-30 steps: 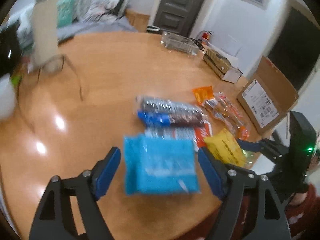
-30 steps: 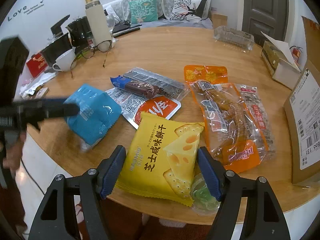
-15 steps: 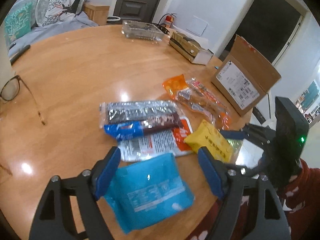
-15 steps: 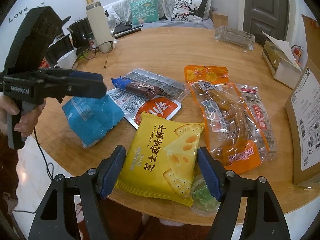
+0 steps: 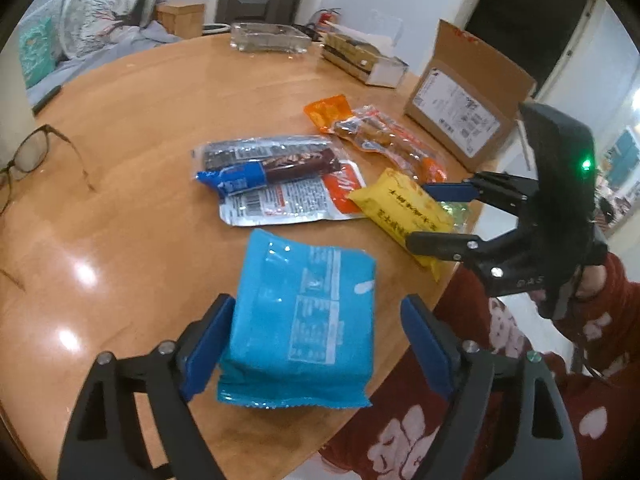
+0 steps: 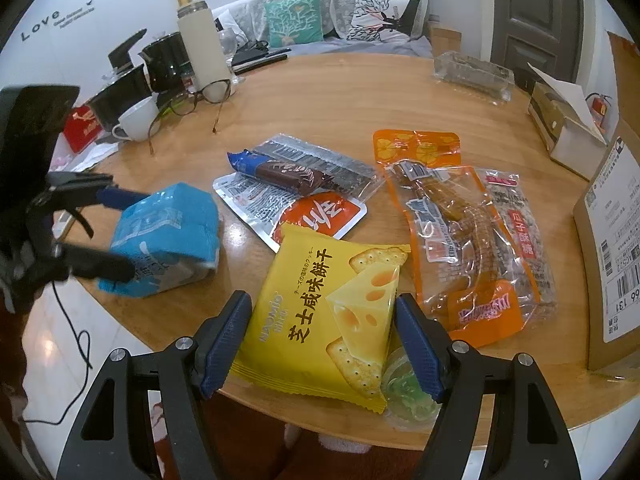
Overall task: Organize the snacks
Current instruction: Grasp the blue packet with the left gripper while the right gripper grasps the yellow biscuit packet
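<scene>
Two hand-held tongs work over a round wooden surface [image 6: 320, 92] scattered with snacks. The left tongs [image 5: 316, 344] are spread wide around a blue snack packet [image 5: 304, 320] that lies between their blue pads; the left pad sits against the packet's edge, the right pad stands clear of it. The right tongs [image 6: 322, 340] are also wide open, straddling the near end of a yellow cheese cracker packet [image 6: 324, 312] without squeezing it. Just beside their right pad lies a small clear cup of green jelly [image 6: 408, 392]. Beyond the tongs rest a chocolate bar [image 6: 280, 170] on a silver pouch [image 6: 256, 204], and an orange-and-clear packet of dried snacks [image 6: 460, 232]. A cardboard box [image 6: 612, 240] stands far right.
</scene>
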The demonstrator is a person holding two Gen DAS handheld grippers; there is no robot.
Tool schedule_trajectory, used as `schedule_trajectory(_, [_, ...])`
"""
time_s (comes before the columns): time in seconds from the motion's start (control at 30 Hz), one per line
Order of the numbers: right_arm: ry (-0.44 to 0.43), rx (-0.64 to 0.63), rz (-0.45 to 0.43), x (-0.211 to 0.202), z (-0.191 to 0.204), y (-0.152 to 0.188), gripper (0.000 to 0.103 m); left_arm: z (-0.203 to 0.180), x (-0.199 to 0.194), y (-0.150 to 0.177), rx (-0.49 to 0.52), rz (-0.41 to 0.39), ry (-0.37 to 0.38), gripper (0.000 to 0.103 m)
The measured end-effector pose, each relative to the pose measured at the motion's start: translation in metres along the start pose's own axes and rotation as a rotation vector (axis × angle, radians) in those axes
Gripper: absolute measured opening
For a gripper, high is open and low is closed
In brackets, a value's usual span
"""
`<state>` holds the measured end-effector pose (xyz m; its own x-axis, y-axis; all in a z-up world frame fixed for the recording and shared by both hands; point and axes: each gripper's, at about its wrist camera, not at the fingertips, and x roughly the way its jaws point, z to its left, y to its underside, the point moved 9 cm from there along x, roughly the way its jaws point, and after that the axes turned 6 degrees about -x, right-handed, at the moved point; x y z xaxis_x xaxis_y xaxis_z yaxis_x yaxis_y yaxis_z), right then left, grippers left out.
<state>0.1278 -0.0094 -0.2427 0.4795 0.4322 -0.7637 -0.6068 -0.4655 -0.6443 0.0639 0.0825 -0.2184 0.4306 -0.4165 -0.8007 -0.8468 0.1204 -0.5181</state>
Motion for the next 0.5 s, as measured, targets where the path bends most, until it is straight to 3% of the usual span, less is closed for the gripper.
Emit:
schedule_trajectory(0.2, [0.039,-0.001,0.0,0.001,0.001,0.0,0.071,0.002,0.005,0.001,-0.052,-0.05,-0.126,0.081])
schedule_trajectory(0.3, [0.068,0.008,-0.006,0.0,0.002,0.002,0.072,0.005,0.012,0.007,-0.048,-0.039,-0.177,0.07])
schedule_trajectory(0.5, [0.15,-0.023,0.0,0.003,0.006,0.006,0.072,0.008,0.012,0.011,-0.062,-0.071,-0.202,0.067])
